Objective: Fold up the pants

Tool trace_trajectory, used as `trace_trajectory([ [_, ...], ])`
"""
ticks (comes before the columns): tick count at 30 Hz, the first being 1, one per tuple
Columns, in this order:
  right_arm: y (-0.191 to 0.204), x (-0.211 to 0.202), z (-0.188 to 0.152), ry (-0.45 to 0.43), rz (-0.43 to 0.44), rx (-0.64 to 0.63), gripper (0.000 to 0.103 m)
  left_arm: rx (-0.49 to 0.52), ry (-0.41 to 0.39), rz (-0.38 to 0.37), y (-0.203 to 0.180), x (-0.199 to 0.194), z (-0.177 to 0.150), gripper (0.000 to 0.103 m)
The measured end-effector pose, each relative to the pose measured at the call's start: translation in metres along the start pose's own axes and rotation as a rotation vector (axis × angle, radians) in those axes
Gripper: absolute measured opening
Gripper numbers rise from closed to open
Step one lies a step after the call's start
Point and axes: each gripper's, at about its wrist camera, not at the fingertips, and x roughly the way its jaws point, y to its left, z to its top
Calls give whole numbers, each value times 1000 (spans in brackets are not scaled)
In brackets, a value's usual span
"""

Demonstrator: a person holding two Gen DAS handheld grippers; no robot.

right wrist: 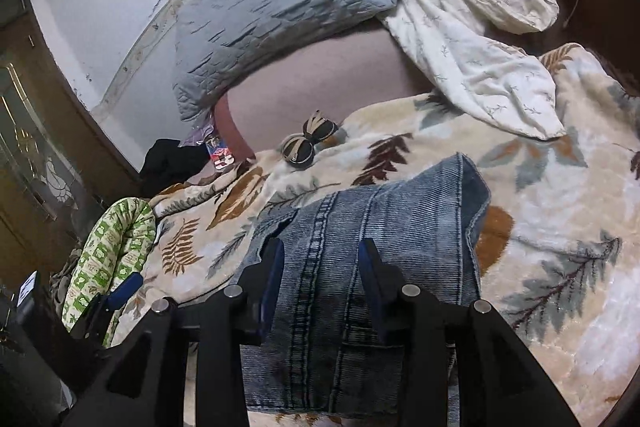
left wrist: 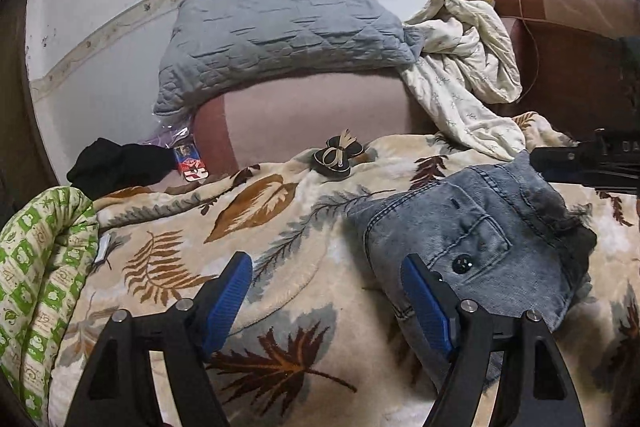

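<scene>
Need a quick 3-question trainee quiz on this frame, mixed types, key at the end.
1. True or false: the jeans lie folded on the leaf-print blanket.
2. Which tool has nothing between its fingers? A) left tool B) right tool
3. Fill in: the small bow near the sofa back is black and ____.

Key: 1 true; 2 A, it stands open beside the jeans, while the right tool sits over denim; 3 beige.

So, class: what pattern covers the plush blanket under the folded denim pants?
Leaf and fern print on cream blanket; clearest in left wrist view.
</scene>
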Motion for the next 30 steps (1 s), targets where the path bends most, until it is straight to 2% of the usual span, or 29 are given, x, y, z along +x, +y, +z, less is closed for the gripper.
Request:
trace_trajectory([
  [12, -1, 6, 1, -53, -2, 25, 44, -73, 82, 18, 10, 25, 0, 80],
  [17, 0, 11, 1, -54, -16, 18, 48, -87, 121, 30, 10, 33, 0, 86],
  [19, 0, 12, 0, -55, -26, 15, 51, -91, 129, 30, 10, 36, 0, 86],
  [30, 4, 14, 0, -78, -42, -16, 52, -96, 164, 19, 9, 45, -4, 86],
])
